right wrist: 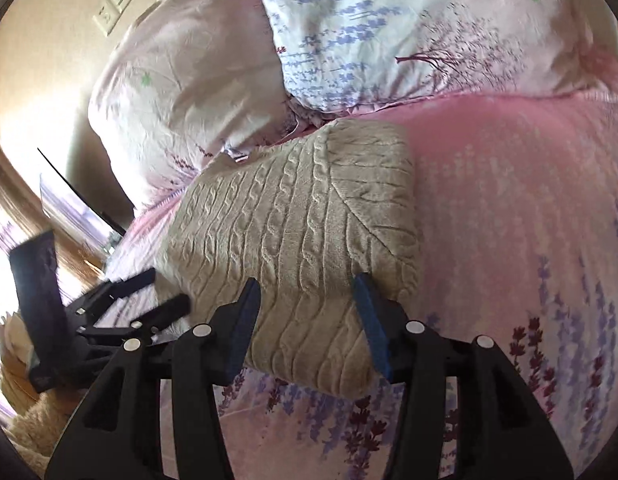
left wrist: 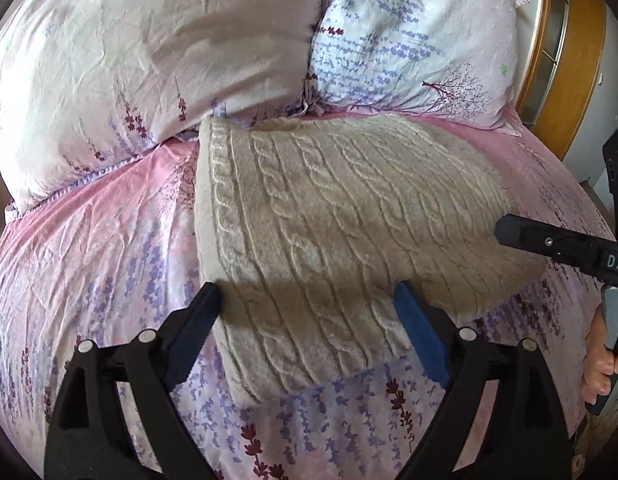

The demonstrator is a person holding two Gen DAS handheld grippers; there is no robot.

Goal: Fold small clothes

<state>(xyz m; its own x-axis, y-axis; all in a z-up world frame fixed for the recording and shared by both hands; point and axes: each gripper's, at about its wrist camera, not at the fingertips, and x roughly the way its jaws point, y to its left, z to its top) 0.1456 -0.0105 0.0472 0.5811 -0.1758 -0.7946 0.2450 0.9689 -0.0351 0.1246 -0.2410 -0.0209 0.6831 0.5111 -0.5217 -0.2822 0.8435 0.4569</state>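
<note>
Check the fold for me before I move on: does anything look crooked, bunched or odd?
Nothing stands out. The sweater lies folded in a neat block on the bedsheet, below two pillows, edges roughly straight.

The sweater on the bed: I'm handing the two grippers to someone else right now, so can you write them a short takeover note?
Left gripper: open, jaws either side of the sweater's near edge, not pinching.
Right gripper: open, also straddling the near edge, holding nothing.
Sweater: cream cable knit, lying in a neat rectangle on the pink bedsheet, just below two pillows.
Done: it looks folded at least once.
Left: probably one more fold or tidying; I see no other clothes.
</note>
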